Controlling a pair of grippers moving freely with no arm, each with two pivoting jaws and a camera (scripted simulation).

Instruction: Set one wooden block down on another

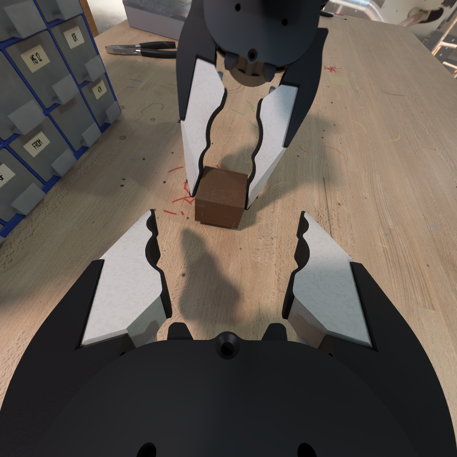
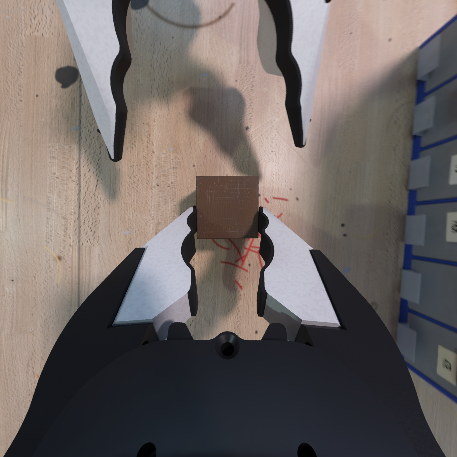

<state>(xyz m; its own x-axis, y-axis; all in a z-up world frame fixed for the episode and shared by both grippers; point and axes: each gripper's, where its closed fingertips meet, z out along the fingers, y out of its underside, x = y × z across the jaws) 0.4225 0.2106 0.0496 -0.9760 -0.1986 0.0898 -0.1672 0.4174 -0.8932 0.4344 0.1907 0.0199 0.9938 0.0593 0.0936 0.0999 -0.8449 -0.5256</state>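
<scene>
A pale wooden workbench fills both views, its surface flecked with thin coloured scratches and a patch of red scribbles. One dark brown wooden block sits on the bench near the middle; only this single block can be seen in either view.

The right gripper comes down on the block from above, almost straight; its two white fingers with wavy black inner pads stand one on each side of the block, and in its own view the fingertips press against the block's two opposite faces — the jaws are closed onto it. From the left wrist view the same gripper appears at the far side, fingers pointing down, tips reaching close to the bench on either side of the block; the block's base looks to be on or just above the wood, and which cannot be told.

The left gripper hangs near the block on its near side, tilted forward; its jaws are spread wide with nothing between them, and its fingertips stop just short of the block. Its shadow falls across the bench between its fingers.

At the left edge of the left wrist view stands a blue-framed cabinet of grey drawers with small paper labels; farther back lie black-handled pliers and a grey box.
</scene>
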